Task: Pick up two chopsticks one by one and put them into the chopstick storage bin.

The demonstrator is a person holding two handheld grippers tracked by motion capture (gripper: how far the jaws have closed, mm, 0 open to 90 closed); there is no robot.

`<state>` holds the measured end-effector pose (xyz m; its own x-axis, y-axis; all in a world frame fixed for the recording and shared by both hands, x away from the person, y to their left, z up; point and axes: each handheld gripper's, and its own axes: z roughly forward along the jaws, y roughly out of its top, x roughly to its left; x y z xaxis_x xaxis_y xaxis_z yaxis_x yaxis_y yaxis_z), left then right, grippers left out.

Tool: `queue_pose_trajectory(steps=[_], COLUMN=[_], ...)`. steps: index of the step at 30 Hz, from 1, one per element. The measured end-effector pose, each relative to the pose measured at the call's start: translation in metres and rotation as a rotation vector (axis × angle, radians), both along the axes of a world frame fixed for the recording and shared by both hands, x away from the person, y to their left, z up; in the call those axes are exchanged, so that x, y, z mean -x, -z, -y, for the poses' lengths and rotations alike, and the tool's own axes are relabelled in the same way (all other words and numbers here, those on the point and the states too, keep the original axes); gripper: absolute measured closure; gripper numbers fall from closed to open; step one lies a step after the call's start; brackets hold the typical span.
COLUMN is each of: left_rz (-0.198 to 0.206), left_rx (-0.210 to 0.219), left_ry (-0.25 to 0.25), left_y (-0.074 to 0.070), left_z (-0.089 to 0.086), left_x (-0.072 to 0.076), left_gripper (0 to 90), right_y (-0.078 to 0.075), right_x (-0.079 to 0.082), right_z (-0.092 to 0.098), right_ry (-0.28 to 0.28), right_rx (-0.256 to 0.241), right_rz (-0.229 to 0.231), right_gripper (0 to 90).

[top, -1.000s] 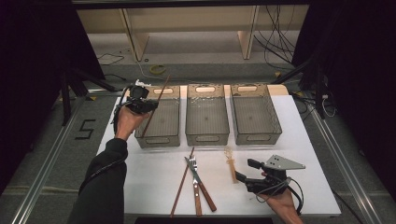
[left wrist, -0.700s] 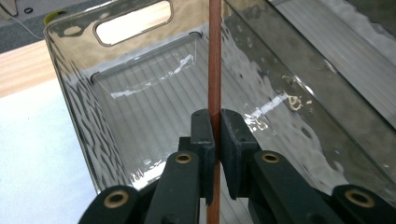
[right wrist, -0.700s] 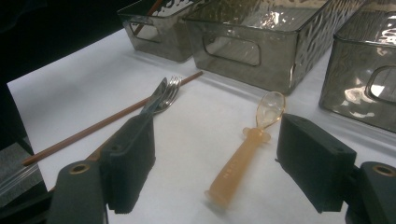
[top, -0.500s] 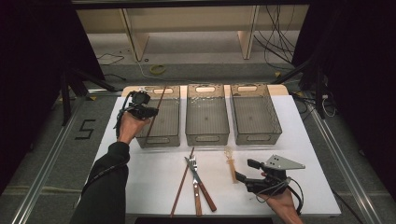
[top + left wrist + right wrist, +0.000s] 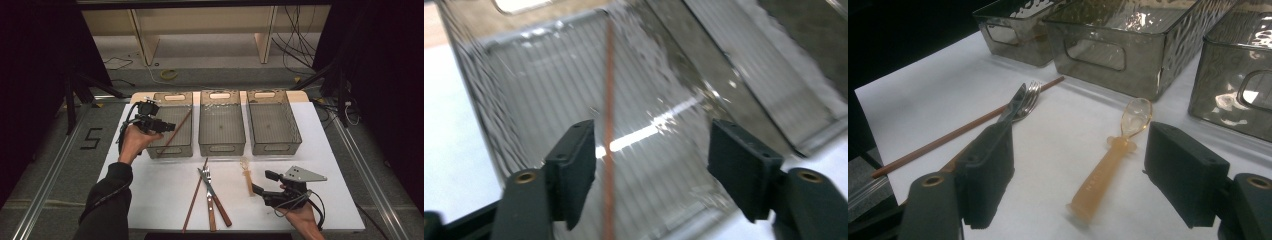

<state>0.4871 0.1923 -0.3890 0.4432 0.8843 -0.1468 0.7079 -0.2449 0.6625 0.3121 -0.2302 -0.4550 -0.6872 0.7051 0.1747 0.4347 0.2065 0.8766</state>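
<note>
A white counter [image 5: 150, 200] carries three clear grey plastic bins in a row along its far side. The left claw [image 5: 159, 125] hovers over the left bin [image 5: 172, 97], its jaws wide apart and holding nothing. A brown chopstick [image 5: 175, 132] leans diagonally inside that bin, its upper end near the far rim; in the left gripper view the chopstick [image 5: 609, 125] passes just beside one jaw. The right claw [image 5: 260, 185] rests low near the front right of the counter, jaws apart and empty, lined up on an amber baby spoon [image 5: 1110, 160] that lies flat between them, bowl pointing toward the bins.

Still on the counter, near the front middle: a second chopstick [image 5: 195, 197], a knife [image 5: 215, 197] and a fork [image 5: 208, 200], overlapping one another.

Likely risks: the spoon is flat and smooth and may slide or pivot if pinched off-centre. The open left jaw could knock the leaning chopstick on withdrawal.

Room is generous right of the spoon; the front edge lies close behind the right hand. The middle bin [image 5: 222, 147] and right bin [image 5: 275, 145] look empty.
</note>
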Motion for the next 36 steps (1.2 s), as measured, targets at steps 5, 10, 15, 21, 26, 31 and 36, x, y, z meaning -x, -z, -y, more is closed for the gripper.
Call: queue_pose_trajectory(steps=[5, 10, 15, 21, 26, 31, 36], left_rz=[-0.013, -0.017, -0.042, -0.045, -0.079, -0.109, -0.131], left_rx=[0.005, 0.011, 0.0, -0.036, -0.061, -0.097, -0.109], left_ry=[0.042, 0.065, 0.097, 0.126, 0.149, 0.165, 0.182], left_y=[-0.001, 0.003, 0.012, 0.018, 0.027, 0.038, 0.045], left_z=[0.013, 0.018, 0.027, 0.04, 0.048, 0.054, 0.059], left_x=[0.032, 0.048, 0.064, 0.08, 0.092, 0.104, 0.11], left_gripper=[29.0, 26.6, 22.9, 21.9, 20.4, 20.0, 19.9], right_y=[0.0, 0.0, 0.0, -0.002, -0.003, -0.003, -0.003], right_x=[0.0, 0.001, 0.001, 0.002, 0.003, 0.003, 0.004], right_z=[-0.001, -0.001, -0.001, 0.0, 0.0, -0.001, -0.001], right_ry=[0.0, 0.001, 0.002, 0.003, 0.003, 0.004, 0.004], right_rx=[0.004, 0.005, 0.005, 0.004, 0.003, 0.003, 0.003], right_rz=[0.0, 0.001, 0.002, 0.009, 0.013, 0.015, 0.014], right_gripper=[28.6, 28.6, 28.6, 28.6, 28.6, 28.6, 28.6])
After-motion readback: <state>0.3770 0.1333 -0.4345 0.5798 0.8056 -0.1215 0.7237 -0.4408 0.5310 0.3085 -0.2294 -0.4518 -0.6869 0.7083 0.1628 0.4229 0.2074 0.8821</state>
